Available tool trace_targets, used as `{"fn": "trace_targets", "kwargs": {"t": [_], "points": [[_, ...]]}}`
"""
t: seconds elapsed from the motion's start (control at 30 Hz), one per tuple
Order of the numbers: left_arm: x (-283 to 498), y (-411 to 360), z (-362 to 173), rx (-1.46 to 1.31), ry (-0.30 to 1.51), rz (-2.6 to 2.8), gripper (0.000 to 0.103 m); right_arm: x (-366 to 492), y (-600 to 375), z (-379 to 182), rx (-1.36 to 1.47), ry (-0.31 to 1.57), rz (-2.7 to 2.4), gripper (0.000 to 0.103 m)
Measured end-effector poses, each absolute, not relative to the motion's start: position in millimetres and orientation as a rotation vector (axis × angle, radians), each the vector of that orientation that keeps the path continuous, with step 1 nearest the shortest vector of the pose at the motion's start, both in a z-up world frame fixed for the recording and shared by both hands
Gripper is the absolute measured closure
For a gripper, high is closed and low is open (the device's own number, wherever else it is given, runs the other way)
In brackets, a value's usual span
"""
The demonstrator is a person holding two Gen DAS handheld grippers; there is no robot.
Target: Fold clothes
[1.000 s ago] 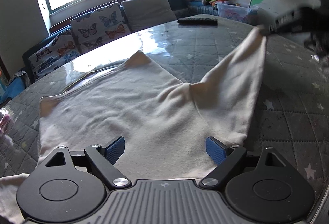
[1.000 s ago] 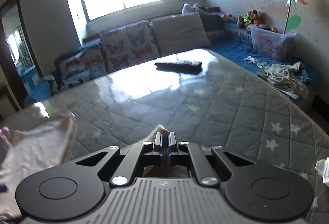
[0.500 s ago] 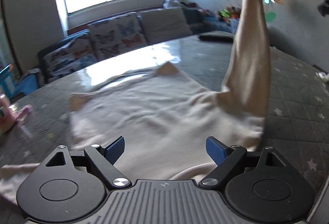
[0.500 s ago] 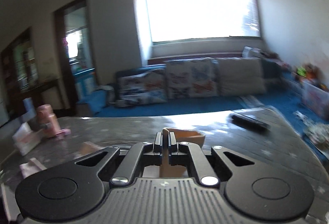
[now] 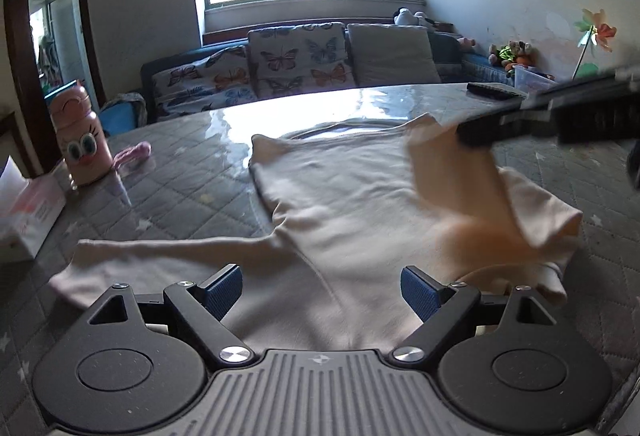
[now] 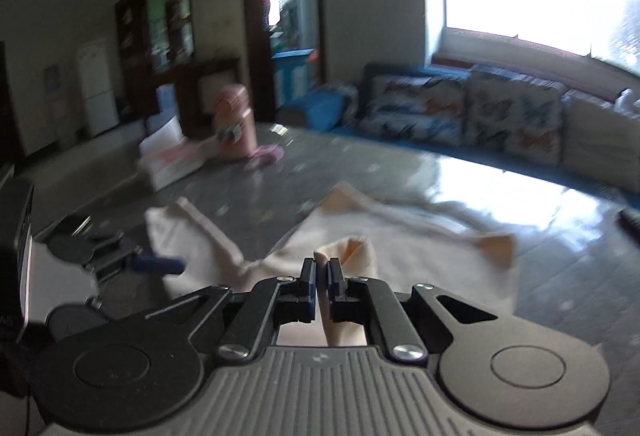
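meanwhile the cream shirt (image 5: 360, 196) lies flat on the grey quilted table (image 5: 180, 192); right gripper (image 6: 321, 272) pinches its folded-over sleeve (image 5: 452, 164), left gripper (image 5: 322, 286) gapes wide.

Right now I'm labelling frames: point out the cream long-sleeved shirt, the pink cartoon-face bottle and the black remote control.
cream long-sleeved shirt (image 5: 344, 196), left wrist view, middle of its body.
pink cartoon-face bottle (image 5: 82, 140), left wrist view, its face.
black remote control (image 5: 494, 90), left wrist view, its top.
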State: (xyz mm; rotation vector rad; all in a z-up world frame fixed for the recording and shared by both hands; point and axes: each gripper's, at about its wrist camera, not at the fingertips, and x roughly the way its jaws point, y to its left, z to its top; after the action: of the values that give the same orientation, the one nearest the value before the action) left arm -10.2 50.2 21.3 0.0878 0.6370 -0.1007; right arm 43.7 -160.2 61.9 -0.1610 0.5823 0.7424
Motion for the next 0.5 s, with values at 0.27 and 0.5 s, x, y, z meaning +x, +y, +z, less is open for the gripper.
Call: {"fn": "trace_targets", "kwargs": {"t": [0.27, 0.5], "points": [[-4.3, 36.6, 21.3, 0.088, 0.638, -0.151, 0.018, 38.6, -191.1, 53.7, -0.203, 0.635, 0.709, 0.084], [18.5, 19.1, 11.9, 0.108, 0.67, -0.174, 0.037, 53.5, -244.7, 30.4, -0.176, 0.721, 0.561, 0.083]]}}
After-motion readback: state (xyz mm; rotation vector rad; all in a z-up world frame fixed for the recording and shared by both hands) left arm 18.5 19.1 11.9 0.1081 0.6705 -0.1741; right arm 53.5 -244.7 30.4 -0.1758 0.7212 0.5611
